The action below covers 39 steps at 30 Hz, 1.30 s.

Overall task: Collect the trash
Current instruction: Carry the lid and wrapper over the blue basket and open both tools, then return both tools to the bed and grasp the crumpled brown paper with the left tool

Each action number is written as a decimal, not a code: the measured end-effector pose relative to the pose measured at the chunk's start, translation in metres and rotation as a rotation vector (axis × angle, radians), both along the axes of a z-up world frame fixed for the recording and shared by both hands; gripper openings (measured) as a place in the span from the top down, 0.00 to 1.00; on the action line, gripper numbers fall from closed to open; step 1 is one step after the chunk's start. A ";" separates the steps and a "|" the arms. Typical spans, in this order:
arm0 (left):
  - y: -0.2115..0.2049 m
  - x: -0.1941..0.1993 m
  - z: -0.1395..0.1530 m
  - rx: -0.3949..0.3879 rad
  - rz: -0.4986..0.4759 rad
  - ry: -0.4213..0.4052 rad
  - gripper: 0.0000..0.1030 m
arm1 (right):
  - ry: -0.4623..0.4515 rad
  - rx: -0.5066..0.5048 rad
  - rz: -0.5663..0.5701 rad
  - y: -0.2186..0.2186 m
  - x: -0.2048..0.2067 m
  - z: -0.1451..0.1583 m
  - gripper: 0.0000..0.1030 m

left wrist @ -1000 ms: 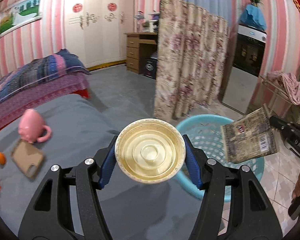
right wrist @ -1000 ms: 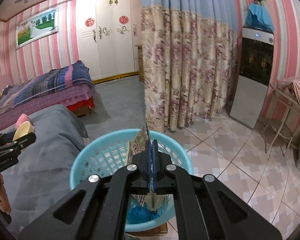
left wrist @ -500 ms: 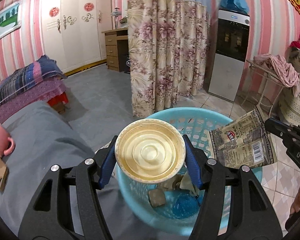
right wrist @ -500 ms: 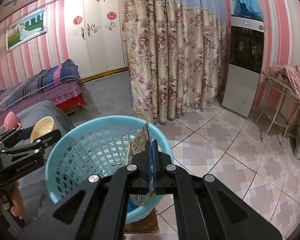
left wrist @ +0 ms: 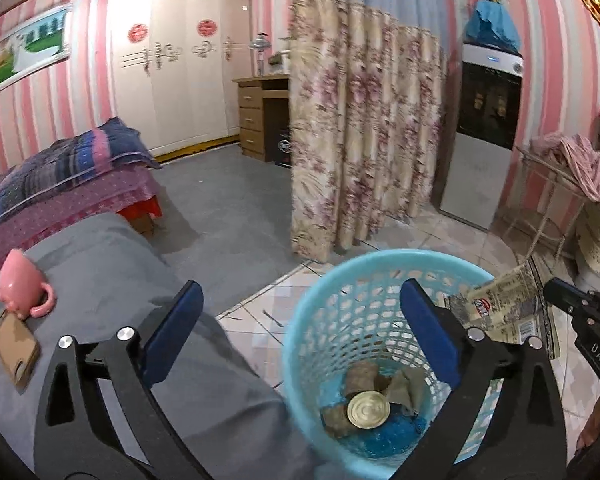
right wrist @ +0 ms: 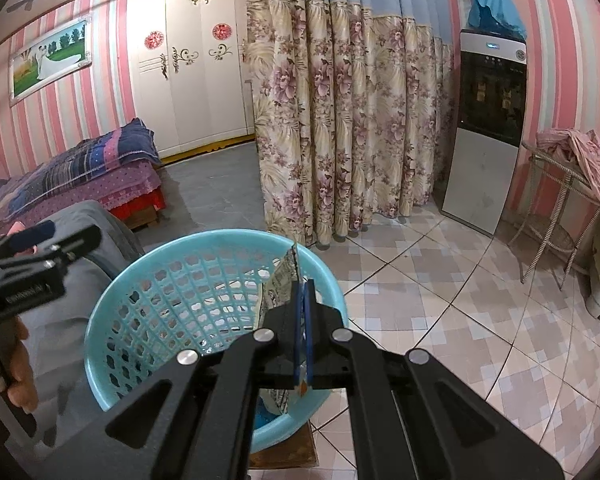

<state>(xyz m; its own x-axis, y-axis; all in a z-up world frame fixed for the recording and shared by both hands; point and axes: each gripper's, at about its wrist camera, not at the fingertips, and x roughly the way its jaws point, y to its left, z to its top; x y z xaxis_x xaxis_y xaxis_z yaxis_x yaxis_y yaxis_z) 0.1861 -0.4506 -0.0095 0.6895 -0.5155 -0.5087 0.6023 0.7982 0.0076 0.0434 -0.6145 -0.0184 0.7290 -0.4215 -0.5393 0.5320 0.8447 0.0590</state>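
Over the blue basket (left wrist: 300, 332), left gripper (left wrist: 300, 332) jaws have just been opening, cup (left wrist: 368, 410) dropped inside; right gripper (right wrist: 303, 292) stays clamped on wrapper (right wrist: 282, 280). Next: release it over the basket.

- Pink-and-white striped walls (right wrist: 100, 92) enclose the room, with a framed landscape picture (right wrist: 50, 62) high to the left of the fingers.
- A white wardrobe (right wrist: 188, 68) with red ornaments stands far ahead.
- A floral curtain (right wrist: 348, 128) hangs straight ahead of the fingers, above grey flooring (left wrist: 228, 184) that meets patterned tiles (right wrist: 452, 300).
- A bed (right wrist: 80, 180) with purple and blue covers lies to the left.
- A wooden desk (left wrist: 260, 120) shows behind the curtain's edge.
- A water dispenser (right wrist: 488, 128) stands to the right, beside a wire rack (right wrist: 560, 208) draped with pink cloth.
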 end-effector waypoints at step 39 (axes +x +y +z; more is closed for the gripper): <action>0.262 -0.007 0.033 -0.049 0.448 -0.054 0.05 | -0.069 -0.097 0.157 0.145 0.062 0.038 0.11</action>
<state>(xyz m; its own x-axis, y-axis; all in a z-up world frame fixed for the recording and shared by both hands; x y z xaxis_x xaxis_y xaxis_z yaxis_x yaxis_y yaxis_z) 0.1793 -0.1889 0.0240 0.8749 -0.1830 -0.4484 0.1975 0.9802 -0.0147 0.1057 -0.4695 0.0196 0.8237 -0.3470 -0.4485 0.3907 0.9205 0.0051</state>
